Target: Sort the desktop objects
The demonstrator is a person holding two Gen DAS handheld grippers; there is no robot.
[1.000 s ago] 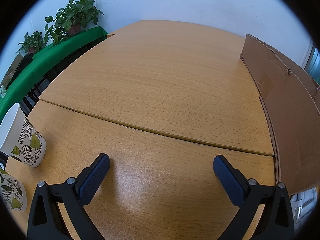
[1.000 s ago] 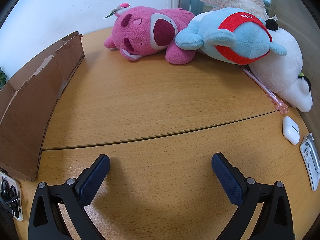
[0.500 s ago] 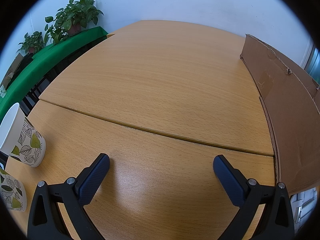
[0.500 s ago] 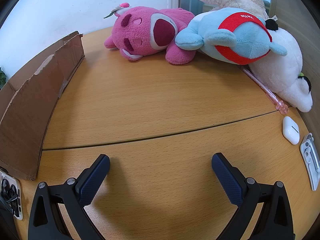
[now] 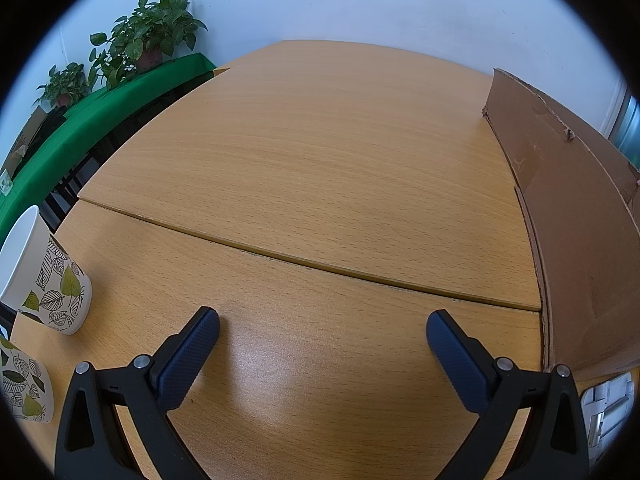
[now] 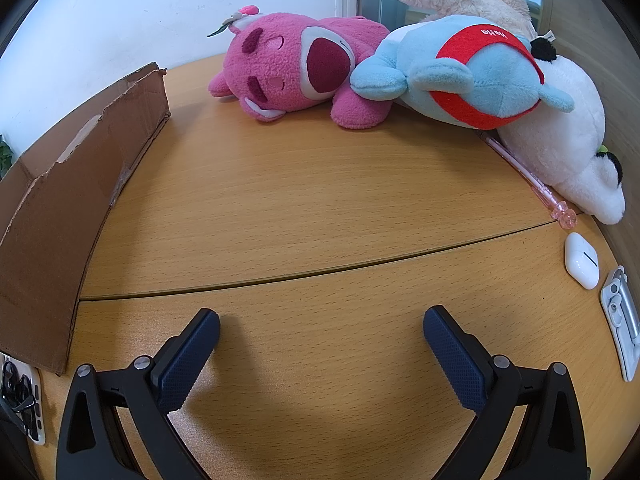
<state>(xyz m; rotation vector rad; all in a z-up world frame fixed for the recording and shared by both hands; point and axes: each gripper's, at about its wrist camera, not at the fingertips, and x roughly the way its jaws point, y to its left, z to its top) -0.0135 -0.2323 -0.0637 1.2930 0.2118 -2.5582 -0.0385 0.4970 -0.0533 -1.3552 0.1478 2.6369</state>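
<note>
Nothing moved since earlier frames. Left gripper (image 5: 322, 330) spread wide, empty; leaf-print cups (image 5: 52, 280) at its left. Right gripper (image 6: 321, 328) likewise spread, empty; plush toys (image 6: 304, 68) far ahead, earbud case (image 6: 582, 260) right, cardboard box (image 6: 72, 184) left.

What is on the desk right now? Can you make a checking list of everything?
Surface: wooden desk, seam across it.
Job's things: pink plush, blue plush, white plush, pink pen, earbud case, white clip, two leaf cups.
Clutter: cardboard box.
Tongs: left tongs open, empty; right tongs open, empty.
Cables: black cords on a white thing, bottom left.
Surroundings: white wall, potted plants, green cloth.
</note>
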